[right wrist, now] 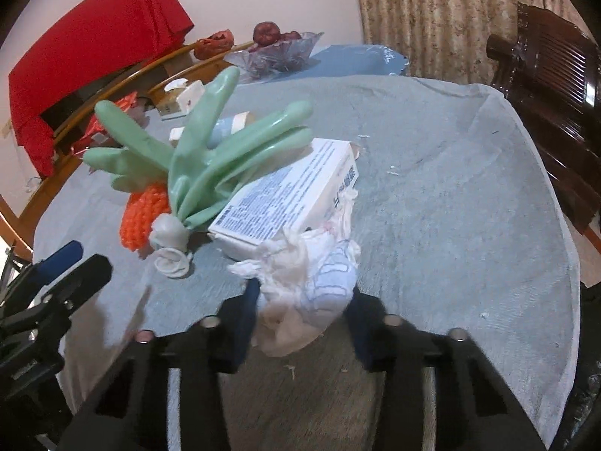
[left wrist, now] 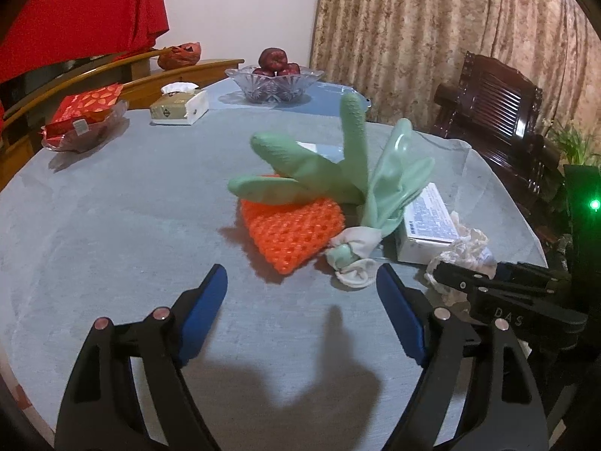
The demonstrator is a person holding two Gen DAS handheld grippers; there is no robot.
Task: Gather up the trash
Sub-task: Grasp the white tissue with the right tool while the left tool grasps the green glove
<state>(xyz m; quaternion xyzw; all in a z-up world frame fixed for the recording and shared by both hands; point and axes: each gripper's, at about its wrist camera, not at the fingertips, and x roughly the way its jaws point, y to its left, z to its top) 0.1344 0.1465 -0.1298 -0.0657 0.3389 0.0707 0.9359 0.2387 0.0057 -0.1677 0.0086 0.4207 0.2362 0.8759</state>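
Observation:
A wad of crumpled white paper (right wrist: pixel 311 285) lies at the near side of the grey-covered table, against a white printed box (right wrist: pixel 285 203). My right gripper (right wrist: pixel 304 304) is shut on the wad, a blue pad pressing on each side. Left of the box lies an inflated green rubber glove (left wrist: pixel 330 173), knotted at the cuff, resting on an orange foam net (left wrist: pixel 293 233). My left gripper (left wrist: pixel 300 282) stands open just short of the glove's knot, with nothing between its fingers. In the left wrist view the right gripper (left wrist: pixel 450 282) shows at the right, on the crumpled paper (left wrist: pixel 465 248).
A glass bowl of apples (left wrist: pixel 276 82), a tissue box (left wrist: pixel 180 107) and a red packet in a clear dish (left wrist: pixel 82 112) stand at the far side. A dark wooden chair (left wrist: pixel 499 120) is at the right, near the table edge (right wrist: pixel 563 225). Small paper scraps dot the cloth.

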